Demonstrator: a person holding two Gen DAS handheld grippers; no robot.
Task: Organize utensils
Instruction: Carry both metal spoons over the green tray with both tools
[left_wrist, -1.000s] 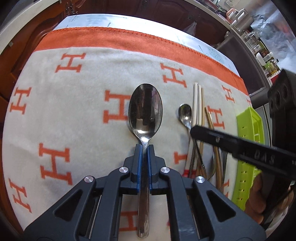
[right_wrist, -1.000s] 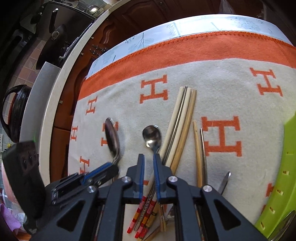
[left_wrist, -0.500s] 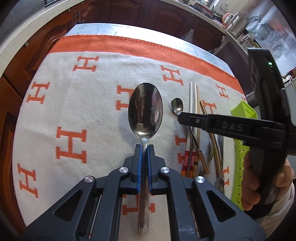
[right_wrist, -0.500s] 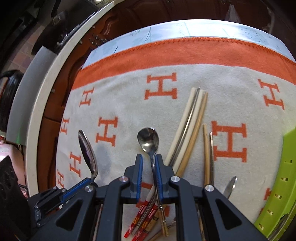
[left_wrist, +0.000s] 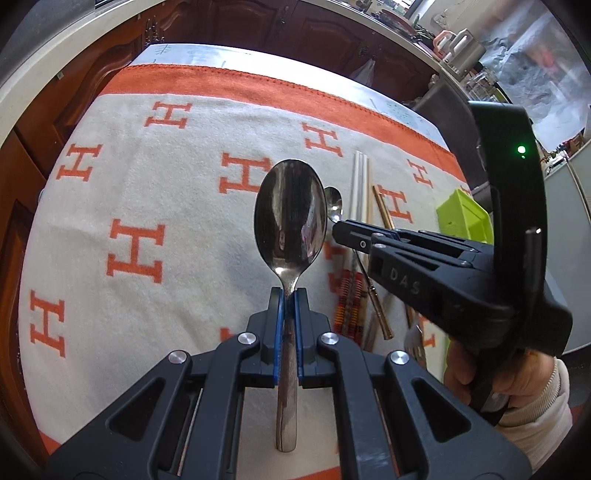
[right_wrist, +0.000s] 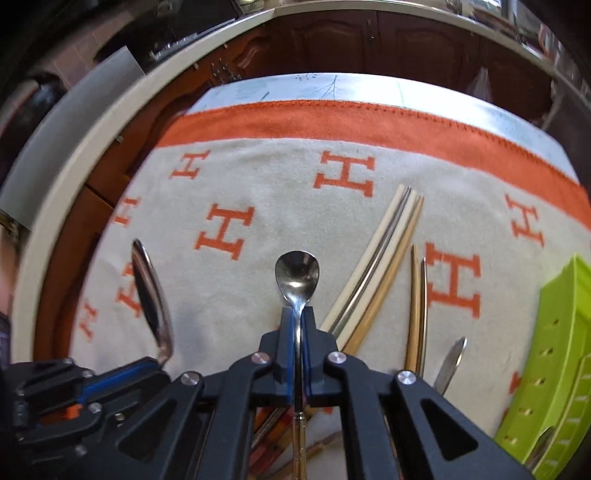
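A large spoon (left_wrist: 290, 218) is clamped by the neck in the left gripper (left_wrist: 289, 295); a small spoon (right_wrist: 296, 275) is clamped in the right gripper (right_wrist: 296, 314). Both are held above the blanket (left_wrist: 147, 177). Transfer to the green tray (right_wrist: 554, 350) is judged next, requiring alignment over a compartment.

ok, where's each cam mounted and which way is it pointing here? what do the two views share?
Left wrist: sits on the left claw, looking forward and down over the H-patterned blanket; shows its own fingers shut on the large spoon, plus the right claw and a hand at right.
Right wrist: sits on the right claw, facing the same blanket; its fingers are shut on the small spoon, with the left claw at lower left.
Shared: blanket, both spoons, chopsticks, green tray.
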